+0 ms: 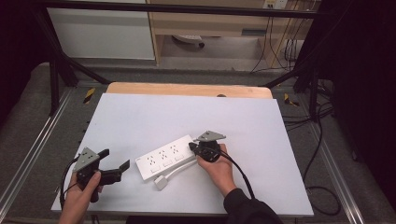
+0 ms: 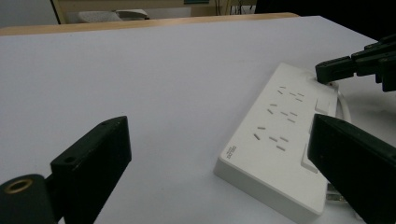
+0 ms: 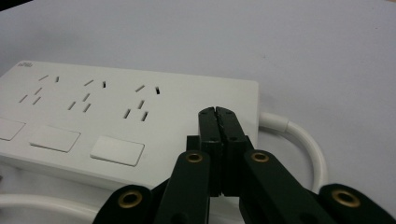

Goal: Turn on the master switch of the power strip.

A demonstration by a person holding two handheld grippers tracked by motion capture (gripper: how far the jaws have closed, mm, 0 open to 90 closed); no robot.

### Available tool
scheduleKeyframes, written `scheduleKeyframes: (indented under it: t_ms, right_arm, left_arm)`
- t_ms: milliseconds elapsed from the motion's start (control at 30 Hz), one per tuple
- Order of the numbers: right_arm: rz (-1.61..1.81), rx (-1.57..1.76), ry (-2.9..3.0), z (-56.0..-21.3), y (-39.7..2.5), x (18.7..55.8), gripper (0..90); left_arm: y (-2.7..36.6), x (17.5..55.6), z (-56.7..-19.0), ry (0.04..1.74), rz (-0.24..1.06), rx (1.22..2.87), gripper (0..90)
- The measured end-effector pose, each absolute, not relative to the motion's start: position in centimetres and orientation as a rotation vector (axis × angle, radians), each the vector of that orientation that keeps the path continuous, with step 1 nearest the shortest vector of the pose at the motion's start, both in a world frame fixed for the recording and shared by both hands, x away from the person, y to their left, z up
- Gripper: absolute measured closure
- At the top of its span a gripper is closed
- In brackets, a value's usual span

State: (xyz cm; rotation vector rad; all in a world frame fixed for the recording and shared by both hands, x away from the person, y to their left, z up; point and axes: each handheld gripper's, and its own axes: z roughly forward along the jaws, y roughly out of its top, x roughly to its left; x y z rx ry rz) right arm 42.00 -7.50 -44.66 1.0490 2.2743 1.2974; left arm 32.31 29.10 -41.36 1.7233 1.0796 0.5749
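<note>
a white power strip point(image 1: 166, 161) lies flat on the white tabletop point(image 1: 140, 116), slanted, its three socket groups and three switches facing up, and its white cord point(image 1: 180, 171) curls back along the near side to a white plug point(image 1: 160, 182) resting just beside the strip. the right claw point(image 1: 192, 146) sits at the strip's cord end with its jaws pressed together and nothing between them; in the right gripper view the closed tips point(image 3: 218, 114) hover over or rest on the bare corner past the last socket group, and contact cannot be told for sure. the left claw point(image 1: 115, 163) waits near the strip's other end, jaws spread wide and empty, apart from the strip. the step looks like pushing or steadying the strip with the closed right tips. to do it well the person should press low on the end, push along the strip's length so it does not swivel, keep clear of the switches point(image 3: 117, 151), and bring the spread left claw up to catch the far end.
</note>
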Motion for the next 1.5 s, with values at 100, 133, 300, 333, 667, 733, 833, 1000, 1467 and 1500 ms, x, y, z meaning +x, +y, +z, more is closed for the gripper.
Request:
scheduleKeyframes:
  t_ms: [100,133,300,333,667,733,833,1000,1467,1500]
  right_arm:
    - [1.298,1.047,2.272,-44.7,-7.49,41.99,90.0]
    - [1.297,1.047,2.272,-44.71,-7.49,41.99,90.0]
    - [1.297,1.046,2.272,-44.72,-7.47,41.99,90.0]
    - [1.298,1.048,2.272,-44.72,-7.48,42.0,90.0]
    - [1.298,1.052,2.274,-44.74,-7.51,42.01,90.0]
    - [1.297,1.05,2.274,-44.75,-7.51,42.02,90.0]
    - [1.297,1.05,2.272,-44.76,-7.49,42.02,90.0]
    - [1.294,1.046,2.274,-44.77,-7.48,42.01,90.0]
    - [1.289,1.035,2.279,-44.77,-7.46,41.97,90.0]
    - [1.288,1.034,2.279,-44.77,-7.45,41.97,90.0]
  left_arm:
    - [29.11,32.31,-41.37,1.08,0.578,1.724,6.1]
    - [29.12,32.31,-41.37,1.08,0.577,1.725,6.1]
    - [29.1,32.32,-41.38,1.08,0.577,1.727,6.1]
    - [29.11,32.31,-41.38,1.08,0.578,1.73,6.1]
    - [29.12,32.31,-41.4,1.083,0.578,1.731,6.1]
    - [29.12,32.32,-41.4,1.083,0.578,1.731,6.1]
    - [29.15,32.32,-41.4,1.085,0.578,1.727,6.1]
    - [29.12,32.31,-41.4,1.084,0.578,1.73,6.1]
    - [29.1,32.32,-41.42,1.086,0.578,1.729,6.1]
    - [29.1,32.32,-41.43,1.086,0.578,1.73,6.1]
